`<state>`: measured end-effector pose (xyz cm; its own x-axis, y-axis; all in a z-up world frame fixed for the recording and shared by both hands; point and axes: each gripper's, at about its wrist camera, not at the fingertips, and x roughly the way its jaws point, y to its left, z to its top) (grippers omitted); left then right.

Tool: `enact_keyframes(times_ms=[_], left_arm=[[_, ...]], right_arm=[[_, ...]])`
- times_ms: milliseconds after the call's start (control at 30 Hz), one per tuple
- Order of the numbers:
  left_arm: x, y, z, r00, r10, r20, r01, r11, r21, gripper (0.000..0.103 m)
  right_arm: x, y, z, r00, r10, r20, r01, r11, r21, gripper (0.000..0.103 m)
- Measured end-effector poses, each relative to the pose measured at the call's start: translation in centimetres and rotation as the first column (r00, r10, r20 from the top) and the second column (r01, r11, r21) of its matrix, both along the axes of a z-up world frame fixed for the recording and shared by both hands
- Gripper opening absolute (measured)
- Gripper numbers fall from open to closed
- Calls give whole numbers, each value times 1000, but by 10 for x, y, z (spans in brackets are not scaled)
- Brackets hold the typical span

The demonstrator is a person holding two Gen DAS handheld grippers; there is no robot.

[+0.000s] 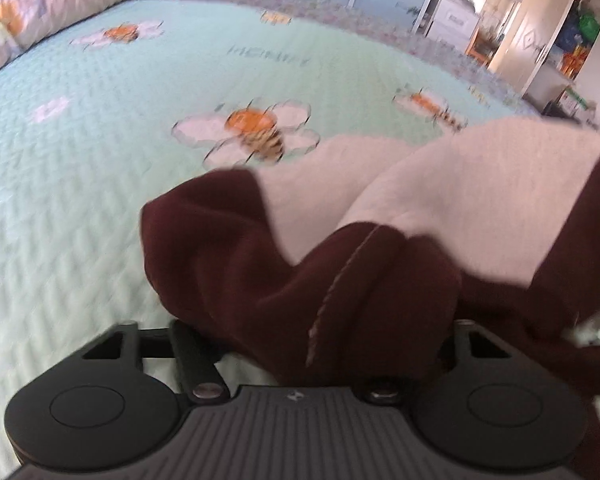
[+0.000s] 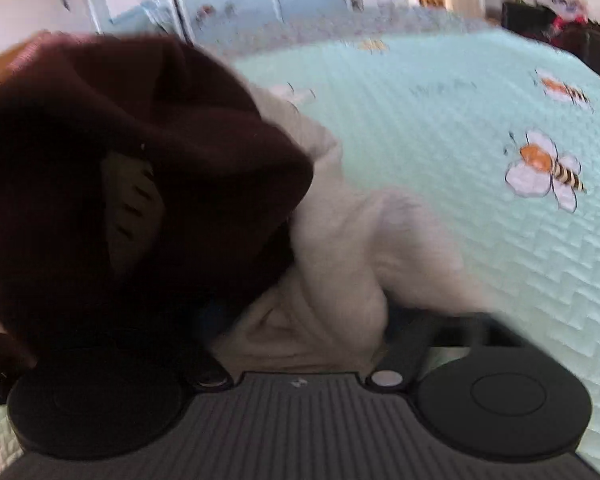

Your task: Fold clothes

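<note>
dark maroon and cream fleece garment (image 1: 340,264), bunched and draped straight over the front of the left gripper (image 1: 312,344), covering the gap between its black fingers (image 1: 192,356); fingertips buried in the cloth, so cannot tell whether clamped on it or merely under it. maroon part nearest the tool, a stitched seam running up its middle; cream part beyond, spreading to the right. underneath and further out, pale green quilted bedspread (image 1: 80,200) printed with white flowers and a striped bee (image 1: 264,140). at far left, a rolled floral quilt (image 1: 40,4); at far right, white cupboards (image 1: 540,32), blurred.

in the right wrist view, same garment (image 2: 140,168) heaped on and ahead of the right gripper (image 2: 296,344): maroon mass over the left finger, cream folds in the middle, touching the body of the tool. right finger (image 2: 416,344) partly showing beside the cream cloth, left one hidden; grip state not readable here either. beyond, bedspread (image 2: 460,120) with another bee print (image 2: 548,168), then pale blue wardrobe doors (image 2: 260,4) at the back.
</note>
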<state>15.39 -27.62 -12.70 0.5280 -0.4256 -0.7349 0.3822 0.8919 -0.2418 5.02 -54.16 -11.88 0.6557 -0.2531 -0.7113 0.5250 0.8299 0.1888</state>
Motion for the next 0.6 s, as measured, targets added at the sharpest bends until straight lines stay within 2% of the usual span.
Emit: enact_keyframes(times_ms=[33, 133, 200, 267, 367, 433, 533, 600], left_arm=[[3, -2, 4, 1000, -7, 15, 7, 1000, -13, 22], [3, 0, 26, 996, -8, 87, 14, 997, -76, 12], [-5, 6, 47, 987, -3, 160, 21, 993, -112, 11], [-17, 15, 72, 974, 7, 227, 27, 989, -147, 10], [-40, 30, 107, 951, 22, 308, 41, 980, -197, 10], [-56, 41, 126, 937, 40, 346, 46, 971, -236, 10], [-75, 61, 151, 914, 87, 395, 33, 957, -288, 10], [-81, 74, 161, 911, 130, 392, 3, 947, -321, 11]], right_arm=[[-8, -1, 7, 999, -7, 33, 6, 1000, 13, 34], [-33, -4, 30, 990, -27, 138, 20, 998, 53, 16], [-51, -7, 45, 977, -43, 207, 27, 996, 80, 13], [-73, -3, 72, 959, -46, 278, 28, 997, 68, 13], [-111, 5, 122, 914, -47, 402, 41, 999, 23, 13], [-137, 11, 155, 875, -42, 482, 52, 999, -7, 12], [-169, 14, 188, 831, -11, 556, 56, 996, -64, 13], [-183, 12, 199, 816, -14, 577, 63, 996, -65, 13]])
